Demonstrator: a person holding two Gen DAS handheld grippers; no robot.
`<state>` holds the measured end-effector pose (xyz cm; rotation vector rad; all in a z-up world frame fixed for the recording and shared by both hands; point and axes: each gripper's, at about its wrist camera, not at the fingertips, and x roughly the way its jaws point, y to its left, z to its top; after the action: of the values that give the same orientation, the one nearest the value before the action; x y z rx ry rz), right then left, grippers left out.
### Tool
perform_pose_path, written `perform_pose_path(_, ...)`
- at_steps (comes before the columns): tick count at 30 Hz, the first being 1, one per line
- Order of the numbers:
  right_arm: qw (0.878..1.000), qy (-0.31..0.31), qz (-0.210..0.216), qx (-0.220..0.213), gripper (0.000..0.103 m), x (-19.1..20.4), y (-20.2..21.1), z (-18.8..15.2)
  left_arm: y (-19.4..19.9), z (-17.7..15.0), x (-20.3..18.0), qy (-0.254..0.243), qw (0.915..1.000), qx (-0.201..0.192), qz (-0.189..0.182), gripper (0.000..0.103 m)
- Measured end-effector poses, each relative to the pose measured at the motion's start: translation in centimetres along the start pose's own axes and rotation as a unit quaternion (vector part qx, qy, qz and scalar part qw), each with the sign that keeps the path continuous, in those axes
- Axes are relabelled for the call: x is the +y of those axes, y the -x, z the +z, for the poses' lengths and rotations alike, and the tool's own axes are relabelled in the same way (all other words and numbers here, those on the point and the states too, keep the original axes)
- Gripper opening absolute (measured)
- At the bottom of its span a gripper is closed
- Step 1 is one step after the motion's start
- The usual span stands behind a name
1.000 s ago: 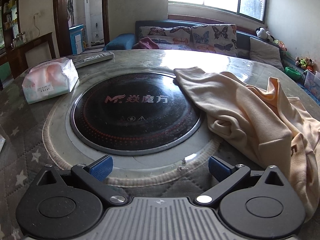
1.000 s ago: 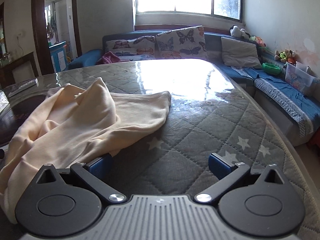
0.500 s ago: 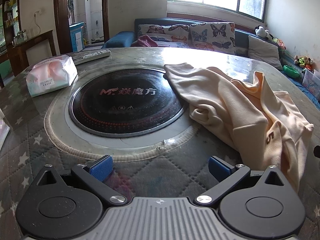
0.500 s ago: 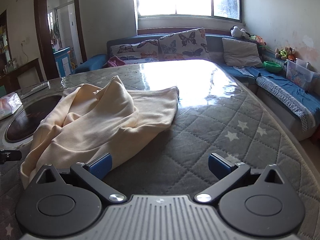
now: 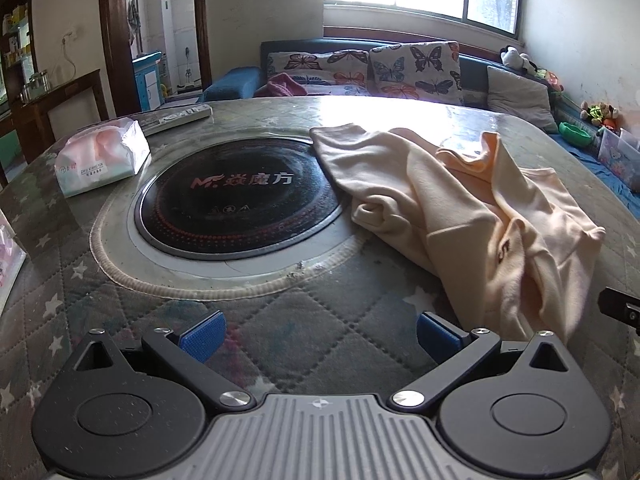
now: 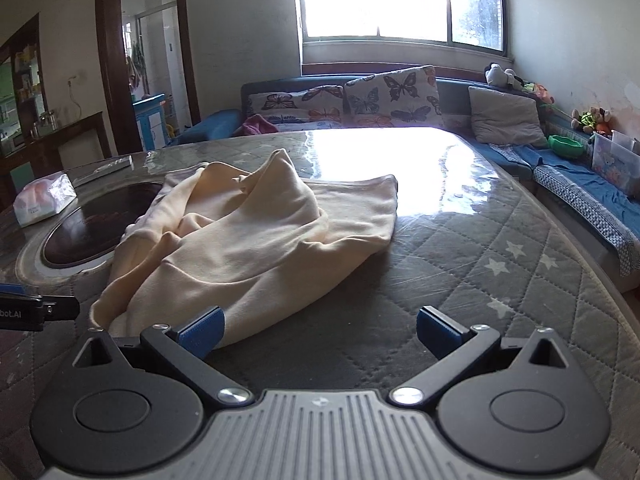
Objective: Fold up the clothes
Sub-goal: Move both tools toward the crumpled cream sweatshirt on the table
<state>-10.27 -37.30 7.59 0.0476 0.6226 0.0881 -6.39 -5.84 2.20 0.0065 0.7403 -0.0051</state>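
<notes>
A crumpled cream-yellow garment (image 5: 460,208) lies in a heap on the quilted star-patterned table (image 5: 304,320), partly over the black round cooktop (image 5: 236,196). It also shows in the right wrist view (image 6: 256,244). My left gripper (image 5: 318,334) is open and empty, above the table to the left of the garment's near edge. My right gripper (image 6: 318,330) is open and empty; its left finger (image 6: 200,330) is at the garment's near hem, and touch cannot be told. Each gripper shows at the edge of the other's view.
A tissue pack (image 5: 100,156) and a remote control (image 5: 176,118) lie at the table's far left. A sofa with butterfly cushions (image 5: 376,68) stands behind the table, with toys and a green bowl (image 5: 576,134) on the right. The table's right edge (image 6: 592,272) drops off.
Both grippers have pulled back and up from the garment, so more of the table and the whole heap shows. Both stayed open. The garment has not visibly moved.
</notes>
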Motion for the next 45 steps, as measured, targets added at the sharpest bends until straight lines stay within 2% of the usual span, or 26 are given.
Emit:
perform_pose_path(20,1.0,0.01,0.004,-0.013,0.103,0.8,2.1,-0.5,1.6,-1.0,-1.7,-0.02,0.9997,-0.003,-0.017,0.103)
perform_pose_path(45,1.0,0.022,0.009,0.0,0.103,1.7,2.1,-0.7,1.6,-1.4,-3.1,-0.039,0.9985,0.004,-0.038,0.103)
